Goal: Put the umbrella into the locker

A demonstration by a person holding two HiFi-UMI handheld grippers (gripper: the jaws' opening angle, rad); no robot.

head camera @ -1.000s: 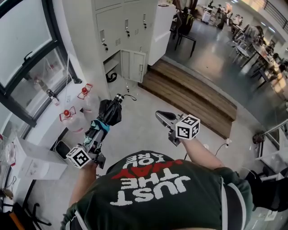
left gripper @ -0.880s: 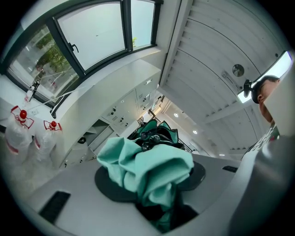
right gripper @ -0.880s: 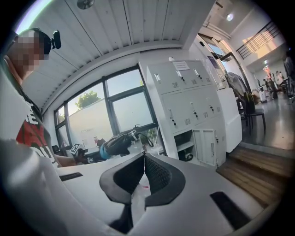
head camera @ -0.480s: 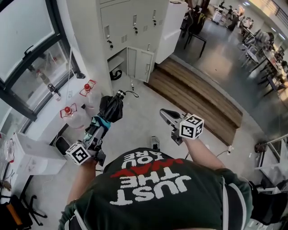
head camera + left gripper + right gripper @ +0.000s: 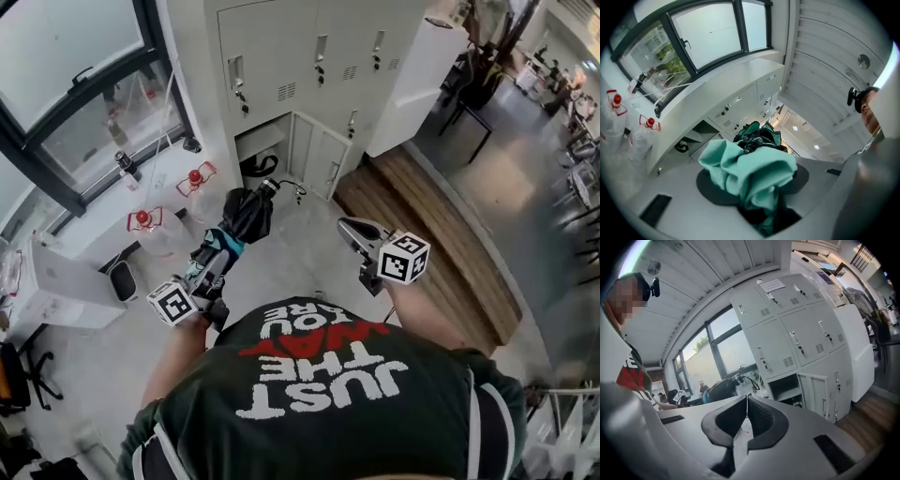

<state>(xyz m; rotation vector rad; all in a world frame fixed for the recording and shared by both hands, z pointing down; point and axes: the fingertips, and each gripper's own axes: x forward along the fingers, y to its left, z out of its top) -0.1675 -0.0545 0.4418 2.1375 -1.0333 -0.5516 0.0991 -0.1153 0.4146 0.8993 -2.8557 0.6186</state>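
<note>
A folded black umbrella (image 5: pixel 246 217) with teal lining points toward the lockers, its strap end near the open compartment. My left gripper (image 5: pixel 217 255) is shut on its bunched fabric; in the left gripper view the teal cloth (image 5: pixel 754 171) fills the gap between the jaws. My right gripper (image 5: pixel 349 228) hangs to the right of the umbrella, shut and holding nothing, its pads meeting at the tips (image 5: pixel 746 401). The white locker bank (image 5: pixel 319 66) stands ahead. One bottom compartment (image 5: pixel 265 150) is open, its door (image 5: pixel 321 155) swung out to the right.
A dark object (image 5: pixel 260 169) lies inside the open compartment. Two clear water jugs with red caps (image 5: pixel 194 180) stand on the floor left of the lockers under the window (image 5: pixel 66 84). A wooden step (image 5: pixel 422 220) runs to the right. A white box (image 5: pixel 56 291) sits at the left.
The lockers have come much closer and larger in the head view. Both grippers moved forward toward them with the person. The left one still holds the umbrella.
</note>
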